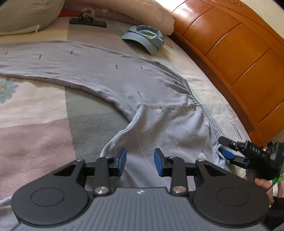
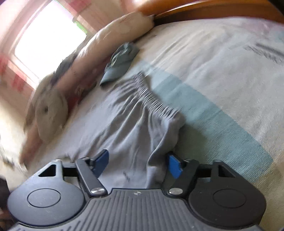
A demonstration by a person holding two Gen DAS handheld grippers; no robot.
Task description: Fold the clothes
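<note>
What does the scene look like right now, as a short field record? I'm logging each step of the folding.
garment: grey-blue trousers, spread flat on the bed
waistband: elastic, toward the wooden bed frame
left gripper: fingers apart, above the cloth, pressing nothing
right gripper: fingers apart, a waist corner between them, not pinched
also on bed: blue cap, pillows

Two close, downward-angled wrist views — shared trousers, cap, bed.
</note>
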